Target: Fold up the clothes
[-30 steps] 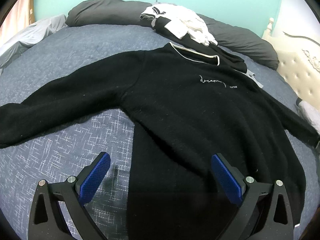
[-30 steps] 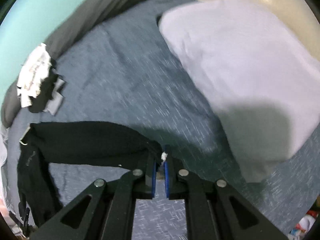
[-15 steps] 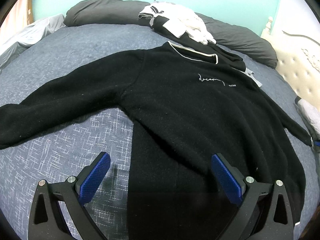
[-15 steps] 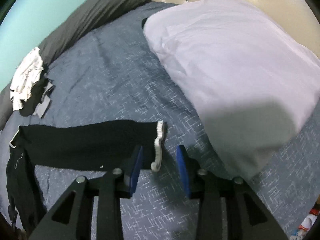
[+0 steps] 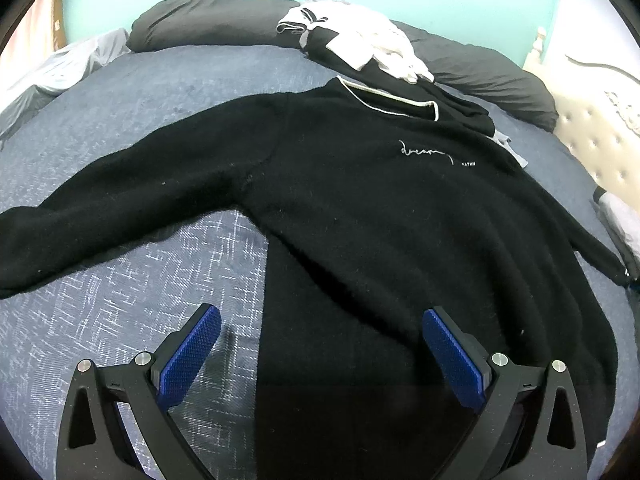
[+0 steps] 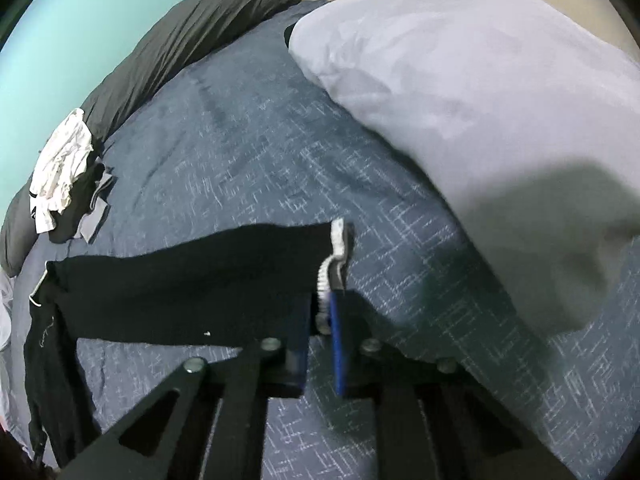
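The black sweater lies face up and spread flat on the bed, collar toward 12 o'clock, one sleeve stretched to 9 o'clock and the other to 3 o'clock. In the right wrist view the right gripper is nearly closed around the white-edged cuff of that second sleeve. The left gripper hovers over the hem at 6 o'clock with its fingers spread wide, holding nothing. The step in hand looks like a sleeve fold: the next move would call for carrying the cuff across the chest. A pile of clothes lies beyond the collar.
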A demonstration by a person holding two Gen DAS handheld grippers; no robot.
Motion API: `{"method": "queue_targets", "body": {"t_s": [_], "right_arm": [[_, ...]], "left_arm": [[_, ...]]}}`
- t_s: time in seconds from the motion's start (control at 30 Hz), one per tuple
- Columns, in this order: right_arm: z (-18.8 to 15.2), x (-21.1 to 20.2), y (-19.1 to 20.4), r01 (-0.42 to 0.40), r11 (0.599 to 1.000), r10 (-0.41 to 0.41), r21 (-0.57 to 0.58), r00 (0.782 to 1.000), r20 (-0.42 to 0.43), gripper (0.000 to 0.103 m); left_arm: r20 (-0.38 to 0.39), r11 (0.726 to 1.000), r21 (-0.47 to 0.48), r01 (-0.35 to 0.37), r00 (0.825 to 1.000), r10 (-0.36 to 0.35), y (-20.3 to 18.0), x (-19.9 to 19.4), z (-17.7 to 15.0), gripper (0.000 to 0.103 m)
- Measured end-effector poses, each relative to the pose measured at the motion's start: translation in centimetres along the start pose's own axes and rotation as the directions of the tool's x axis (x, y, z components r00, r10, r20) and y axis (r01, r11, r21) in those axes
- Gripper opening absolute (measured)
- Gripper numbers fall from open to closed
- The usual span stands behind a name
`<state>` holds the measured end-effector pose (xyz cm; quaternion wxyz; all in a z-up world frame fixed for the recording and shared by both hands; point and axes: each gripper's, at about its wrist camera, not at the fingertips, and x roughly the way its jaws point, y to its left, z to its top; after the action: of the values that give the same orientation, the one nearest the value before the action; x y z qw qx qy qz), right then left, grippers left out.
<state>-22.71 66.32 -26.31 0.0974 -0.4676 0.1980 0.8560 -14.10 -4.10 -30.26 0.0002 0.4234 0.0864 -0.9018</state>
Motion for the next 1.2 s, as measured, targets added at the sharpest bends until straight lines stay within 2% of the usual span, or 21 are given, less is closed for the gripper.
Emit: {"method": "queue_targets", "body": {"t_s": [0.17, 0.47, 0.53, 0.6, 0.63, 0.67, 0.7, 0.83, 1.0, 1.2], "right_arm": [[1.4, -1.6, -0.4, 0.025, 1.000, -0.025, -0.006, 0.998, 0.061, 0.003], [0.2, -0.5, 1.2, 0.135, 0.989, -0.134, -0.058, 0.991, 0.010, 0.006], [0.3, -1.9, 2.1, 0.155, 0.985, -0.150, -0.074, 0.987, 0.066, 0.006], [0.6, -3.4, 4.7, 0.147, 0.978, -0.130, -0.147, 0.984, 0.124, 0.009], [0.9, -3.7, 6.5, 0.109, 0.977, -0.086, -0.184, 0.988, 0.129, 0.010], [1.3, -3.9, 8.5, 0.064, 0.973, -0.036, -0.223, 0.991, 0.128, 0.016], [1.5, -3.9, 10.5, 0.023, 0.967, 0.007, -0.252, 0.993, 0.119, 0.024], [1.7, -2.0, 18.9, -0.119, 0.925, 0.145, -0.361, 0.988, 0.046, 0.036], [1.3, 2.1, 29.0, -0.193, 0.857, 0.192, -0.477, 0.980, -0.053, 0.038], [0.7, 6.1, 37.0, -0.239, 0.793, 0.199, -0.561, 0.971, -0.132, 0.038]], "left_arm": [[0.006, 1.000, 0.014, -0.003, 1.000, 0.003, -0.2, -0.2, -0.1, 0.103], [0.007, 1.000, -0.004, 0.007, 1.000, -0.007, 0.2, -0.3, -0.1, 0.103], [0.009, 1.000, -0.005, 0.011, 1.000, -0.011, 0.4, -0.4, -0.1, 0.103], [0.007, 1.000, -0.003, 0.015, 1.000, -0.015, 0.7, -0.5, -0.2, 0.103], [0.006, 1.000, -0.003, 0.016, 1.000, -0.016, 0.8, -0.5, -0.2, 0.103], [0.005, 1.000, -0.004, 0.017, 1.000, -0.017, 0.9, -0.6, -0.1, 0.103], [0.005, 1.000, -0.004, 0.019, 1.000, -0.019, 0.9, -0.7, -0.1, 0.103], [0.040, 1.000, 0.004, 0.007, 0.999, -0.007, 1.3, -1.7, 0.8, 0.103], [0.074, 0.999, -0.001, -0.035, 0.997, 0.035, 2.7, -2.1, 2.2, 0.103], [0.065, 0.998, -0.033, -0.045, 0.997, 0.047, 4.2, -0.9, 2.8, 0.103]]}}
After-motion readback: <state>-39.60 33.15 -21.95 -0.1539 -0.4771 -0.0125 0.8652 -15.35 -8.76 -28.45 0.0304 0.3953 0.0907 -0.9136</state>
